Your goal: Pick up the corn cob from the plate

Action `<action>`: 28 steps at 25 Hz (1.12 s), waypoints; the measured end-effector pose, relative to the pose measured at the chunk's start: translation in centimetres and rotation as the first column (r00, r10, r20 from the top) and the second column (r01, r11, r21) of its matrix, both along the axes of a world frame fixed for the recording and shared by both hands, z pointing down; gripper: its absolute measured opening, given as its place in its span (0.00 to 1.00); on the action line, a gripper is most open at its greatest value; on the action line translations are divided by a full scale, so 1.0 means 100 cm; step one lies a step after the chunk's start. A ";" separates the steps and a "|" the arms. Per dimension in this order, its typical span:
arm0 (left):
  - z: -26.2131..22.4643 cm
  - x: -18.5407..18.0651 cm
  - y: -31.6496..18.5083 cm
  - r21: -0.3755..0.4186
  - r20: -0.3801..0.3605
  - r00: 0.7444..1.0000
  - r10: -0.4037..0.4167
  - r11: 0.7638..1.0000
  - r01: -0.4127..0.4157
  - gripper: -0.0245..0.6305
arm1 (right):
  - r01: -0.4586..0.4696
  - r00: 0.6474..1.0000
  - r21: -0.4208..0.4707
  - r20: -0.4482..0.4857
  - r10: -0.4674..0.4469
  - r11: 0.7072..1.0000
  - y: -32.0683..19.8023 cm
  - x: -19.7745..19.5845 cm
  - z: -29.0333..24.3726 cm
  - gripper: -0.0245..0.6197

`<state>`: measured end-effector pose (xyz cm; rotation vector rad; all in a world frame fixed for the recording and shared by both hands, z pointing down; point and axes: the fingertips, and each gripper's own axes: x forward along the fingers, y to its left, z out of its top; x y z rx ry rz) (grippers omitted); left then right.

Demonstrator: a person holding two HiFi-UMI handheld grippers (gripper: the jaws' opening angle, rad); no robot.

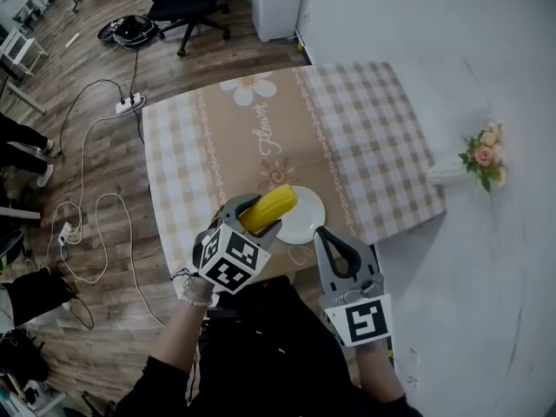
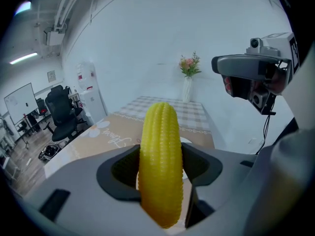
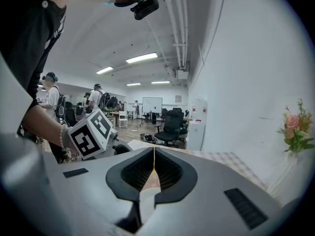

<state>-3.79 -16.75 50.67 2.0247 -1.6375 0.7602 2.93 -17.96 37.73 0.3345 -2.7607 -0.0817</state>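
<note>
Checked cloth with a brown middle band covers the counter (image 1: 365, 129); script on the band reads "Flower" (image 1: 276, 144). A white plate (image 1: 306, 220) sits close to the counter's near edge. The left tongs (image 1: 257, 218) pinch the yellow corn cob (image 1: 271, 207), held up off the plate over its left rim. The right tongs (image 1: 330, 243), pressed together on nothing, hang just beside the plate at that near edge. A vase of flowers (image 1: 473, 159) stands at the wall-side edge.

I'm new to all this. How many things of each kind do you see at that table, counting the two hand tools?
corn cob: 1
plate: 1
vase of flowers: 1
grippers: 2, the left gripper shut on the corn cob, the right gripper shut and empty
Total: 5
</note>
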 end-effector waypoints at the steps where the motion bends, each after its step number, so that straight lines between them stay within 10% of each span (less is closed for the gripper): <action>1: -0.006 -0.003 0.003 0.010 0.006 1.000 -0.009 1.000 0.008 0.44 | 0.003 1.000 0.006 0.005 -0.003 1.000 0.001 -0.002 -0.003 0.10; 28: -0.103 -0.042 0.083 0.172 0.075 0.978 -0.193 0.969 0.178 0.44 | 0.098 0.992 0.109 0.063 -0.105 0.989 0.017 -0.039 -0.044 0.10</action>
